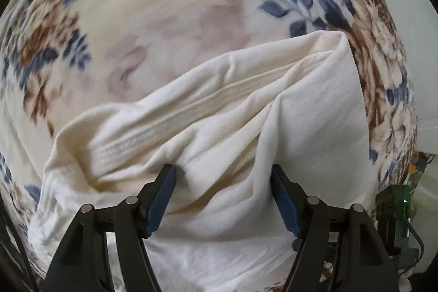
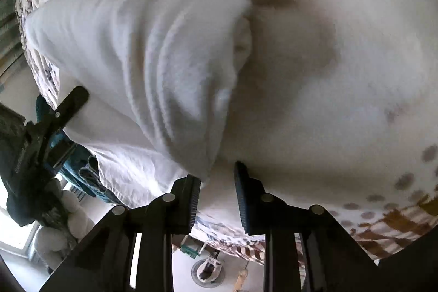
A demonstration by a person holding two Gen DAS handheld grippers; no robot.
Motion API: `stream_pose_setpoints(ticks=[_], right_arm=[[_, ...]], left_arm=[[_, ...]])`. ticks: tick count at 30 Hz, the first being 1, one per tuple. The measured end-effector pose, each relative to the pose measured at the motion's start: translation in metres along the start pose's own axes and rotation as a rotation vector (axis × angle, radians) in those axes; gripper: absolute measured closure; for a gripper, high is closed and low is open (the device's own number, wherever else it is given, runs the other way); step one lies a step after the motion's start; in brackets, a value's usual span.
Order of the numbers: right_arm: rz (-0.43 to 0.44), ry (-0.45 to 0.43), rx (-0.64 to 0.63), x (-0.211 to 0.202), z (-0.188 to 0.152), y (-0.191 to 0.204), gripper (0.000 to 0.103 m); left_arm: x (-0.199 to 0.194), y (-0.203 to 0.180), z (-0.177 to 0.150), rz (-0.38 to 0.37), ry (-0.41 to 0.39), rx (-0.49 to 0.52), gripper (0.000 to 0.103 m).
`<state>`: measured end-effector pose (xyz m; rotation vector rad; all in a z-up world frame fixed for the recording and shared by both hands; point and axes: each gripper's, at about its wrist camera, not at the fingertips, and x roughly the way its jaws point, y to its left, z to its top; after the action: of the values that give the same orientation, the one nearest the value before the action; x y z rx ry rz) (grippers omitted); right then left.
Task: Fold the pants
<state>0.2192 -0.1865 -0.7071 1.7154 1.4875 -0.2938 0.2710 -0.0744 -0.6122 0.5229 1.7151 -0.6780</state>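
Note:
The cream-white pants (image 1: pixel 219 122) lie bunched and partly folded on a floral blanket (image 1: pixel 169 4). My left gripper (image 1: pixel 223 179) is open, its blue-padded fingers (image 1: pixel 164 193) spread wide just above the near fold of the fabric, holding nothing. In the right wrist view the pants (image 2: pixel 142 67) show as a thick folded bundle at left. My right gripper (image 2: pixel 217 177) is open by a narrow gap, close beside the bundle's lower corner, over the blanket (image 2: pixel 342 73). The left gripper's black body (image 2: pixel 52 125) shows at the far left of that view.
The blanket's edge drops off at the bottom of the right wrist view, with floor and small objects (image 2: pixel 208 267) below. A teal cloth (image 2: pixel 84 171) and pale round cushions (image 2: pixel 68 212) sit at lower left. A green-lit device (image 1: pixel 402 199) stands off the blanket's right edge.

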Motion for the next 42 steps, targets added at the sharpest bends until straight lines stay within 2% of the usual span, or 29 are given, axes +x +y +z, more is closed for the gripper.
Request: stream_pose_setpoints(ticks=[1, 3, 5, 6, 8, 11, 12, 13, 15, 16, 19, 23, 25, 26, 27, 28, 29, 31, 34, 36, 37, 38, 40, 42], right_arm=[[-0.017, 0.003, -0.028, -0.001, 0.001, 0.01, 0.076], [-0.019, 0.01, -0.096, -0.011, -0.003, 0.022, 0.066], [-0.002, 0.004, -0.149, -0.013, -0.007, 0.029, 0.043], [-0.005, -0.003, -0.173, -0.012, -0.01, 0.04, 0.042], [-0.026, 0.003, -0.199, 0.0, -0.014, 0.056, 0.042], [-0.055, 0.053, -0.177, 0.028, -0.014, 0.059, 0.043], [-0.087, 0.051, -0.181, 0.037, -0.013, 0.06, 0.049], [-0.127, 0.025, -0.187, 0.041, -0.013, 0.06, 0.059], [-0.149, -0.004, -0.182, 0.045, -0.016, 0.061, 0.065], [-0.169, -0.018, -0.2, 0.045, -0.019, 0.066, 0.072], [-0.239, -0.039, -0.275, 0.053, -0.029, 0.085, 0.076], [-0.274, -0.03, -0.327, 0.053, -0.024, 0.09, 0.076], [-0.234, -0.038, -0.337, 0.057, -0.037, 0.106, 0.073], [-0.219, -0.04, -0.352, 0.059, -0.042, 0.115, 0.059], [-0.215, -0.038, -0.363, 0.068, -0.048, 0.12, 0.052], [-0.186, -0.029, -0.367, 0.074, -0.048, 0.126, 0.039], [-0.181, -0.019, -0.362, 0.083, -0.049, 0.132, 0.037], [-0.183, 0.014, -0.348, 0.103, -0.05, 0.139, 0.037], [-0.214, 0.045, -0.33, 0.14, -0.062, 0.132, 0.054], [-0.223, 0.029, -0.322, 0.146, -0.064, 0.13, 0.054], [-0.237, 0.03, -0.325, 0.148, -0.064, 0.13, 0.056], [-0.248, 0.031, -0.326, 0.149, -0.065, 0.13, 0.057], [-0.274, 0.058, -0.357, 0.151, -0.066, 0.135, 0.057], [-0.295, 0.095, -0.389, 0.149, -0.068, 0.146, 0.055]], left_arm=[[-0.007, 0.002, -0.007, -0.002, -0.018, -0.018, 0.034], [-0.033, 0.003, -0.027, -0.011, -0.079, -0.057, 0.035], [-0.057, 0.006, -0.048, 0.01, -0.136, -0.078, 0.035], [-0.066, 0.008, -0.059, 0.031, -0.164, -0.083, 0.035], [-0.071, 0.013, -0.076, 0.047, -0.178, -0.108, 0.035], [-0.05, 0.034, -0.072, -0.01, -0.093, -0.196, 0.035], [-0.04, 0.039, -0.073, -0.019, -0.062, -0.233, 0.035], [-0.025, 0.048, -0.078, -0.044, -0.036, -0.286, 0.035], [-0.004, 0.062, -0.085, -0.058, -0.015, -0.345, 0.035], [0.002, 0.066, -0.087, -0.068, -0.019, -0.365, 0.035], [0.006, 0.077, -0.087, -0.101, -0.038, -0.409, 0.036], [-0.002, 0.083, -0.089, -0.116, -0.051, -0.414, 0.036], [-0.015, 0.087, -0.094, -0.133, -0.074, -0.411, 0.036], [-0.02, 0.089, -0.097, -0.141, -0.082, -0.411, 0.036], [-0.022, 0.092, -0.101, -0.135, -0.087, -0.411, 0.036], [-0.023, 0.096, -0.104, -0.134, -0.091, -0.413, 0.036], [-0.023, 0.1, -0.106, -0.131, -0.09, -0.419, 0.036], [-0.016, 0.108, -0.113, -0.139, -0.087, -0.439, 0.037], [-0.014, 0.12, -0.12, -0.112, -0.092, -0.452, 0.037], [-0.011, 0.128, -0.124, -0.114, -0.086, -0.474, 0.037], [-0.008, 0.134, -0.127, -0.085, -0.086, -0.482, 0.037], [-0.007, 0.141, -0.129, -0.092, -0.093, -0.493, 0.037], [-0.01, 0.157, -0.136, -0.173, -0.113, -0.548, 0.037], [-0.02, 0.166, -0.141, -0.22, -0.144, -0.574, 0.037]])
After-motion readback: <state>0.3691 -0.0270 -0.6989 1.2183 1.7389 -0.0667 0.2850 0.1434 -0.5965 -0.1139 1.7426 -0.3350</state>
